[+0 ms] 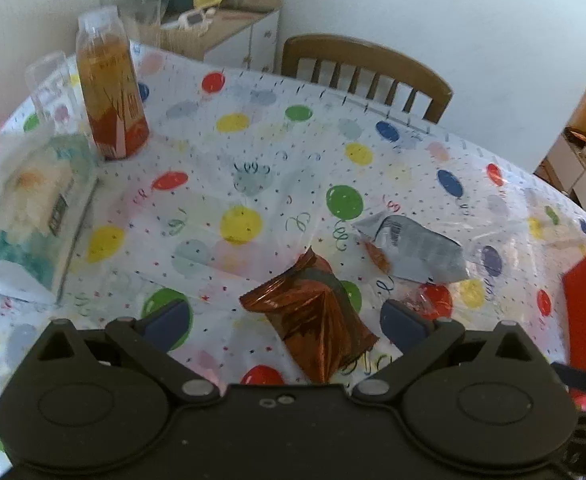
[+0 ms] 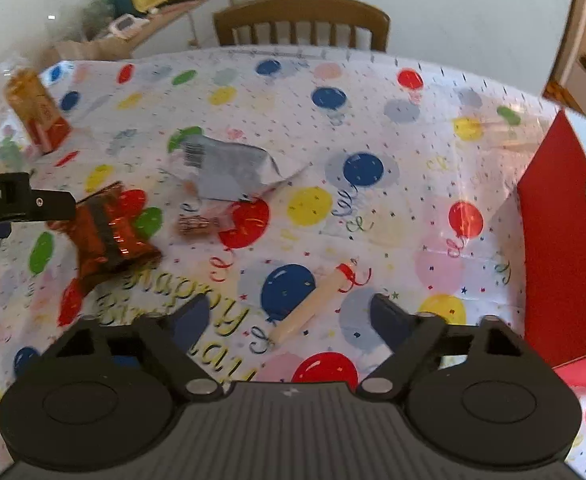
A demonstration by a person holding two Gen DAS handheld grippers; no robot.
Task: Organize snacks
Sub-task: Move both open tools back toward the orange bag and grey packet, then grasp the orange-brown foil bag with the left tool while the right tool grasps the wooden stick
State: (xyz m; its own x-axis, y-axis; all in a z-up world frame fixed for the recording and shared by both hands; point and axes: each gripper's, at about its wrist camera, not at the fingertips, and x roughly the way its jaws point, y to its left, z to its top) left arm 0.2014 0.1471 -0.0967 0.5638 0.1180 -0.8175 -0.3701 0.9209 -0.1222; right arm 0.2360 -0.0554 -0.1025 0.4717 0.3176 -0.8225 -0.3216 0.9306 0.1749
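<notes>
Both wide apart, gripping nothing: left gripper (image 1: 285,320) straddling crinkled copper foil packet (image 1: 313,316) at twelve o'clock; lower squarely, pinch mid-body.

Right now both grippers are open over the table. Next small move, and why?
Probably ease the left gripper down and shut on the brown foil snack pack: it already lies between the open fingers. The right gripper, also open, sits just above the cream stick snack, so it could follow. The red box looks like the likely destination.
</notes>
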